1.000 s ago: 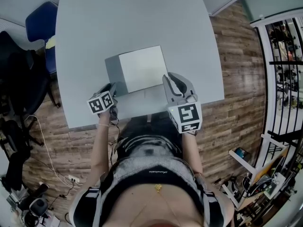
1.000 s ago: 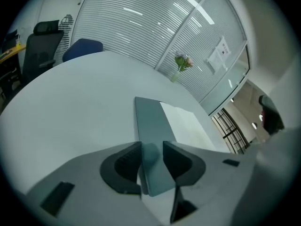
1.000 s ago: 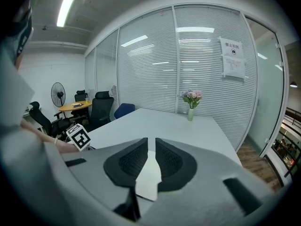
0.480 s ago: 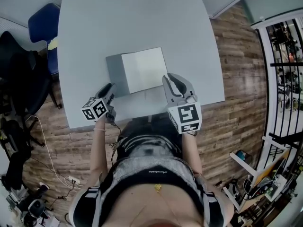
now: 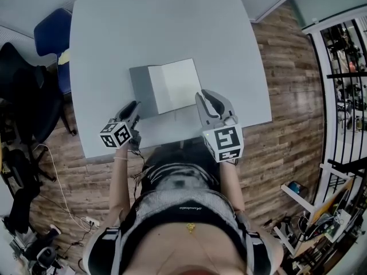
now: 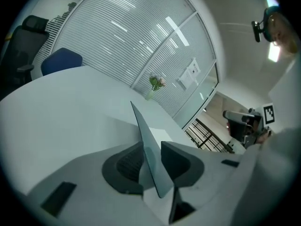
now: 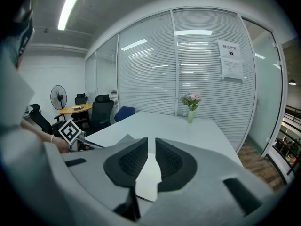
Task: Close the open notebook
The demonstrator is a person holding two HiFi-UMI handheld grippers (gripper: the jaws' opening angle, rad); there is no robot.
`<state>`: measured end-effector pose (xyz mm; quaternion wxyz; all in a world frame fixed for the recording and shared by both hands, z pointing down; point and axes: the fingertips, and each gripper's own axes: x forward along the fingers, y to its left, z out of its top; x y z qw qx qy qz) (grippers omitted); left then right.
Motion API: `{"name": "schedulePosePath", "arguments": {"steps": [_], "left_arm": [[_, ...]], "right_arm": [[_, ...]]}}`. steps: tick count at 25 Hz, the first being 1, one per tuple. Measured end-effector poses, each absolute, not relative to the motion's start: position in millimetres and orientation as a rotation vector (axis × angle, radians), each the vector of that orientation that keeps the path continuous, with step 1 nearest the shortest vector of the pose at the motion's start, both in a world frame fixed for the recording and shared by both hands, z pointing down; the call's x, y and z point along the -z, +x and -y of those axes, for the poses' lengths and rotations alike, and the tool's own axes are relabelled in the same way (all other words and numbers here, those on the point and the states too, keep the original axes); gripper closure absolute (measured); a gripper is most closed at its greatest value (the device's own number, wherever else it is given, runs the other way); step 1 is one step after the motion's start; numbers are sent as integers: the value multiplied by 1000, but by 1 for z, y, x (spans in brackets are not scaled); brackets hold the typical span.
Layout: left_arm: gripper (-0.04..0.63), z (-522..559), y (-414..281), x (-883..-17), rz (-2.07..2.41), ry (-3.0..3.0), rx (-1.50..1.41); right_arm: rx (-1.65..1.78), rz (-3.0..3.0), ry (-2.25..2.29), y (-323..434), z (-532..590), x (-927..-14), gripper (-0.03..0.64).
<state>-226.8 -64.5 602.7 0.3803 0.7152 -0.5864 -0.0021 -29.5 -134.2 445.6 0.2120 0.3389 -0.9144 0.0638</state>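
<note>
The notebook lies open near the front edge of the grey table (image 5: 143, 27), white page (image 5: 175, 85) facing up. Its grey cover (image 5: 140, 90) on the left is lifted off the table. In the left gripper view that cover (image 6: 142, 124) stands up edge-on between the jaws of my left gripper (image 6: 153, 149), whose jaws are closing on it. My left gripper (image 5: 133, 112) sits at the cover's near left corner. My right gripper (image 5: 209, 103) rests at the page's near right corner. Its jaws (image 7: 151, 145) show only a narrow slit, nothing gripped, with the white page (image 7: 149, 178) below.
A blue chair (image 5: 49, 33) and black office chairs stand left of the table. A small vase of flowers (image 7: 190, 108) stands at the table's far end. Wood floor and metal railings lie to the right. The person's body is close behind the table's front edge.
My left gripper has risen and drawn a little left and toward the person, and the grey cover has tilted up with it. The right gripper has stayed put.
</note>
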Motion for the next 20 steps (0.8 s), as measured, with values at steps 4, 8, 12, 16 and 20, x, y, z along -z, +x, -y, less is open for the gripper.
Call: {"name": "schedulePosePath", "arguments": {"steps": [4,8,12,16,20], "left_arm": [[525,70,-227,-596,1493,1849,42],[532,74,-220,-590,1492,1862,29],[532,80,-213,-590,1484,1857,13],[549,86,-207,-586,1490,1867,21],[554,90,-198,-577,1486,1876,44]], "right_arm": [[-178,2544,952,-31,134,-445,566],[-188,2550,972,-26,133,-443,566],[-201,2547,994,-23,134,-444,566],[-199,2549,1010,-18,136,-442,566],[-198,2555,1005,-12,138,-440,566]]}}
